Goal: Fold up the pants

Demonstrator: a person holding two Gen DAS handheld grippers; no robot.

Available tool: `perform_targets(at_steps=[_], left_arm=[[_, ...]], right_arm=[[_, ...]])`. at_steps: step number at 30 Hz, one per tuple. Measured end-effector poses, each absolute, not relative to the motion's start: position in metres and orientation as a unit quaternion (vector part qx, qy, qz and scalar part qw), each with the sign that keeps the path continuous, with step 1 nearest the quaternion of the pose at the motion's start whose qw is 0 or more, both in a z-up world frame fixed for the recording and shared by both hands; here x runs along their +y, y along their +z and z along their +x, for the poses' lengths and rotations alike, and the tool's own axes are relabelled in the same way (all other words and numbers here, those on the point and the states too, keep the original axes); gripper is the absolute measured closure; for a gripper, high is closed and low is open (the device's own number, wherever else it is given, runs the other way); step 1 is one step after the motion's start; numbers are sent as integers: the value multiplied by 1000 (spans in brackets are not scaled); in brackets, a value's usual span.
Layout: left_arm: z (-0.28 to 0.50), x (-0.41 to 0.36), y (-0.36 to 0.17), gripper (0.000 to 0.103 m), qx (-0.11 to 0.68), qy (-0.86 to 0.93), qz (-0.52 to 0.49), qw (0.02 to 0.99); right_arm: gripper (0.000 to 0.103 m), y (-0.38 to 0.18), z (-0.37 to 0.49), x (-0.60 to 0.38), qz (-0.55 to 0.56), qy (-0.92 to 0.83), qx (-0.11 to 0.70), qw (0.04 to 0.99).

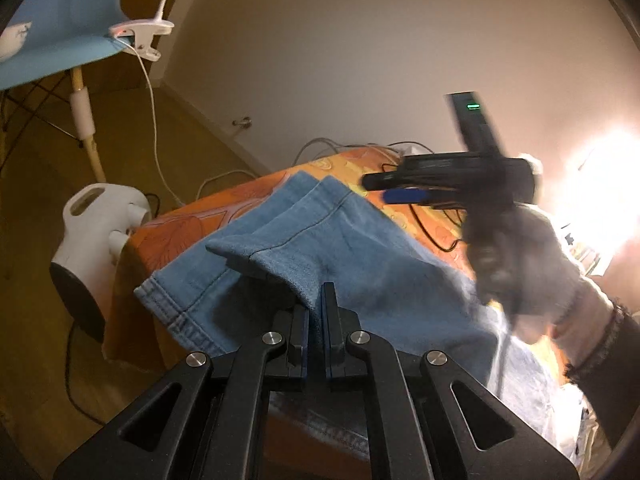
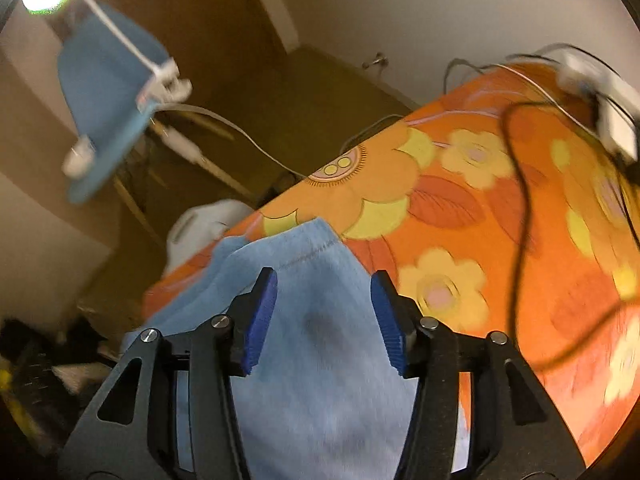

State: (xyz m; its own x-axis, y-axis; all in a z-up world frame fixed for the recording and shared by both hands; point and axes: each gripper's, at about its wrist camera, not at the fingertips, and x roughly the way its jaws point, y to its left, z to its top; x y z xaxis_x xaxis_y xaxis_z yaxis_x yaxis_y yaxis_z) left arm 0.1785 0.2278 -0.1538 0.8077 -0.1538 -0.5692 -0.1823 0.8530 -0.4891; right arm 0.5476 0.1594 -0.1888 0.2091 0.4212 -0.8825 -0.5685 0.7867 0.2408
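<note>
A table covered by an orange cloth (image 2: pixel 500 240) printed with yellow flowers and red leaves carries everything. Taking the blue denim pants (image 2: pixel 320 320) as landmark: they lie directly on the cloth at its near side, one hemmed leg end reaching the cloth's left edge, where the cloth hangs down over the table's side. Beyond the pants, toward the far right corner, a thin black cable (image 2: pixel 520 184) loops across the flowers. Farther still, at the far edge, sits a blurred white device (image 2: pixel 612 112) with grey and white wires (image 1: pixel 320 146) around it.
</note>
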Motion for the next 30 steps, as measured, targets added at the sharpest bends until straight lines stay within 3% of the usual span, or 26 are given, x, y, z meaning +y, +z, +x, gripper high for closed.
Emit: perform_targets(at_steps=[7,9,10,12,26,30], left_arm=[[178,233,-166,99,314,-3,-276,908],[177,232,-166,99,311,-3,-280,908],[175,230,-165,99,309,-4,-281,909],[174,231,-164,99,303,-5,-281,911],[127,234,-159,99,279,27,-268,922],[132,238,-166,99,288,35,-261,921]], right_arm=[[48,-208,555,177,-98,307,540,777],[68,-208,553,178,-102,312,538,776],[93,-209,552,178,-97,319,545,770],[97,-205,550,178,-100,320,536,775],[99,-134,512,181,-53,420,467,776],[99,-142,513,200,-61,417,466,778]])
